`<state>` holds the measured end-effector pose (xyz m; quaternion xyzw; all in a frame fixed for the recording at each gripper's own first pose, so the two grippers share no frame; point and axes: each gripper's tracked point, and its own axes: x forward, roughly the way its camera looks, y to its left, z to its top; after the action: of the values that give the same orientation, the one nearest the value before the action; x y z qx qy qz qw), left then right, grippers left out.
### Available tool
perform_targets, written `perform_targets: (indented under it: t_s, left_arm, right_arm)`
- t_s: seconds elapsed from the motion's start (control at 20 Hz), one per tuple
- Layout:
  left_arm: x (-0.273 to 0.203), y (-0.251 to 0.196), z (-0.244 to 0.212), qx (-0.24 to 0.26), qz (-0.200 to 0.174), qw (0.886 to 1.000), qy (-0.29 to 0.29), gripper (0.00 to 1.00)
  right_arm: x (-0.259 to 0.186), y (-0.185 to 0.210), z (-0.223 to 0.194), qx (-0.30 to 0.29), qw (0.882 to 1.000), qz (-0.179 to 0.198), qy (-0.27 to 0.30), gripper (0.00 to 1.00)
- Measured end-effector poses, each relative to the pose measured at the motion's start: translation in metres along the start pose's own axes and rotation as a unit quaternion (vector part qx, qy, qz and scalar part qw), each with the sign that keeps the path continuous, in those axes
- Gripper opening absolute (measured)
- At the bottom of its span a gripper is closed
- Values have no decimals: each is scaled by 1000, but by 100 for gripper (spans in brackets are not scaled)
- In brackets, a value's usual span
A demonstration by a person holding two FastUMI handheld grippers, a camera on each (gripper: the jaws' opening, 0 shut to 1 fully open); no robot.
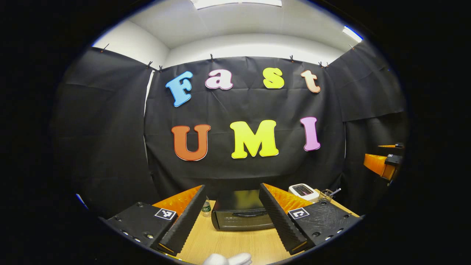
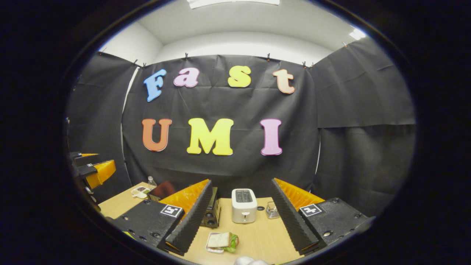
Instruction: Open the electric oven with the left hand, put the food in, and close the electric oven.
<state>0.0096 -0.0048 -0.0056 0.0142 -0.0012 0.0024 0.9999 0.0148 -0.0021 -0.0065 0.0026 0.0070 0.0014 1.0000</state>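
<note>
Left gripper (image 1: 231, 221) jaws wide apart, empty; black electric oven (image 1: 241, 210), door closed, lower centre on the wooden table (image 1: 228, 244). Right gripper (image 2: 241, 221) spread wide, empty; sandwich on white tray (image 2: 222, 241) bottom centre, before a white toaster (image 2: 244, 205).

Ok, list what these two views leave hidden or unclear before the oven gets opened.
- Electric oven: in the right gripper view the right gripper's own finger covers most of it.
- Sandwich: filling too small to identify.
- White object at the table's near edge: cut off by the left gripper view's bottom edge; unidentifiable.
- Small basket beside the toaster: contents too small to tell.
</note>
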Motion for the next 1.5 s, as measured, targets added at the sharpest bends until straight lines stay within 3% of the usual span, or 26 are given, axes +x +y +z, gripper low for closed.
perform_targets:
  t_s: [0.05,0.1,0.15,0.2,0.25,0.3,0.35,0.4,0.65,0.7,0.75,0.8,0.85,0.9,1.15,1.2,1.25,1.3,1.5]
  left_arm:
    - [2,-1,-2,-1,-1,1000,2,95]
    - [5,-2,-7,-1,-2,1000,6,95]
    - [8,-1,-12,1,-1,1000,9,95]
    - [13,-2,-16,5,-1,1000,11,95]
    - [17,-4,-19,7,-2,1000,12,95]
    - [21,-7,-23,8,-3,1000,10,95]
    - [26,-10,-26,9,-7,1000,12,95]
    - [33,-14,-34,10,-11,1000,14,95]
    - [71,-33,-69,-6,-29,999,32,95]
    - [79,-39,-81,-4,-32,999,39,95]
    - [89,-43,-90,-3,-35,998,46,95]
    - [100,-47,-99,1,-38,998,51,95]
    - [109,-52,-111,5,-39,998,58,95]
    - [119,-55,-124,11,-41,997,67,95]
    - [164,-71,-183,23,-47,992,115,96]
    - [171,-72,-193,22,-47,991,124,95]
    - [178,-73,-202,21,-46,990,133,96]
    - [185,-72,-210,21,-42,989,138,95]
    - [204,-74,-241,23,-40,984,171,96]
  right_arm:
    - [1,-1,-1,1,1000,-1,0,91]
    - [1,-2,-1,1,1000,-1,0,100]
    - [0,-4,-3,1,1000,-3,1,91]
    - [0,-6,-3,0,1000,-3,1,100]
    - [0,-8,-3,0,1000,-5,2,100]
    - [-1,-10,-2,-1,1000,-7,1,91]
    - [0,-14,-2,-1,1000,-11,0,100]
    - [-2,-18,-2,-2,1000,-14,0,91]
    - [-13,-40,-7,-7,999,-41,6,91]
    - [-17,-46,-8,-12,999,-50,9,100]
    - [-21,-53,-9,-17,998,-59,11,100]
    - [-26,-59,-10,-21,997,-68,13,91]
    - [-31,-65,-12,-25,997,-78,16,91]
    - [-37,-71,-14,-27,996,-88,19,100]
    - [-59,-100,-29,-38,989,-136,46,100]
    - [-63,-104,-32,-38,987,-144,51,91]
    - [-66,-108,-35,-36,986,-151,56,100]
    - [-69,-110,-37,-35,985,-157,60,91]
    - [-72,-116,-47,-25,982,-171,73,92]
